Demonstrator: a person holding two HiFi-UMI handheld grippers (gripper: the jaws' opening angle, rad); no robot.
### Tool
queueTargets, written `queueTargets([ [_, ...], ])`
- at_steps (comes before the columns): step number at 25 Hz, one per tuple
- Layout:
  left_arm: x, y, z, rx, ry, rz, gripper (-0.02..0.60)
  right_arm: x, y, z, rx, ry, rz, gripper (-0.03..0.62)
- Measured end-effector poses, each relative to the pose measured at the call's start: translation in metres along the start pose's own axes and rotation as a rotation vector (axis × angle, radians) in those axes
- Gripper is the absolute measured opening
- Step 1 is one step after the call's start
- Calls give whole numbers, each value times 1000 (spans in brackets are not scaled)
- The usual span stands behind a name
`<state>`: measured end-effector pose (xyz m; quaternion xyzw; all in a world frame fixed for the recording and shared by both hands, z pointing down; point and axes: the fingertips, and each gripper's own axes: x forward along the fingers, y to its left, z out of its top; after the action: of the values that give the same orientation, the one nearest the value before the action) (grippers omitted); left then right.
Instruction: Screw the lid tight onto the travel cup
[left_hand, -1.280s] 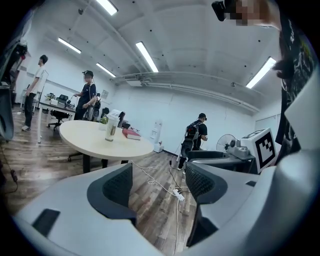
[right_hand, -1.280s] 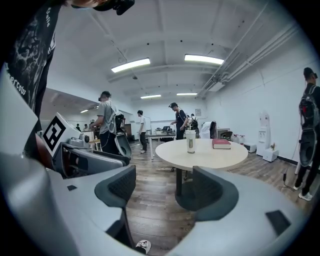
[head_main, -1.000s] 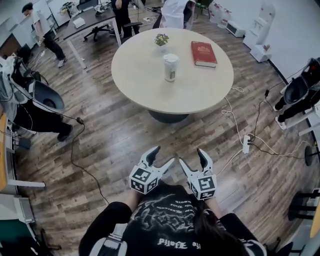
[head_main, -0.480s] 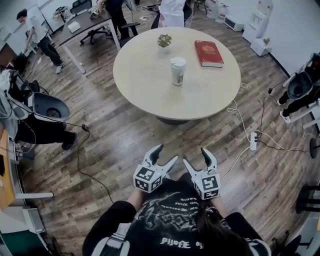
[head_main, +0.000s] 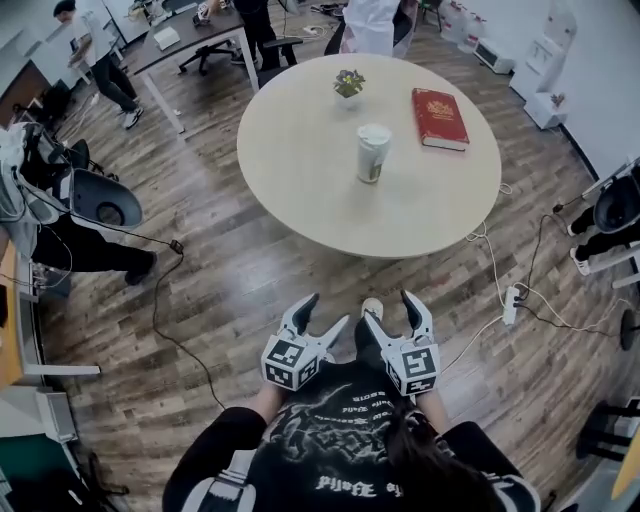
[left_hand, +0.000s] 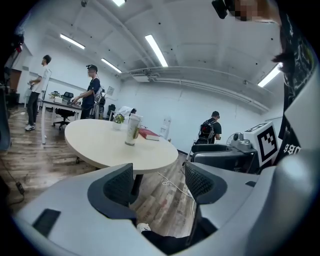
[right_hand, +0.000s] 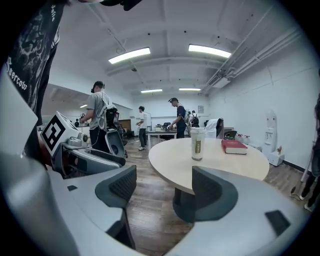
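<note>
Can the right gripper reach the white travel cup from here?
Probably not yet. The right gripper, open and empty, sits at the person's chest, with wooden floor between it and the round beige table. The white travel cup stands mid-table, nothing blocking it; a step closer should do.

The round worktop (head_main: 300, 180) now sits lower and more to the right in the head view, and it looks nearer. The travel cup (head_main: 373, 153) and the red book (head_main: 440, 118) on it have slid that way too. A shoe tip (head_main: 372, 307) has popped out between the left tool (head_main: 322, 312) and the right tool (head_main: 390, 310).
</note>
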<state>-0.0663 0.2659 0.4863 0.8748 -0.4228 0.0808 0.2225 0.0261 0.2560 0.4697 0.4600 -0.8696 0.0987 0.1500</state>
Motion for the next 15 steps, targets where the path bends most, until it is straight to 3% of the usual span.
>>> queueTargets([
  [6,46,20,28,-76,-28,33,339,45,-51,30,-6,-33,73,331],
  [15,143,59,77,-77,-62,188,339,120,-146,69,-54,-53,179,331],
])
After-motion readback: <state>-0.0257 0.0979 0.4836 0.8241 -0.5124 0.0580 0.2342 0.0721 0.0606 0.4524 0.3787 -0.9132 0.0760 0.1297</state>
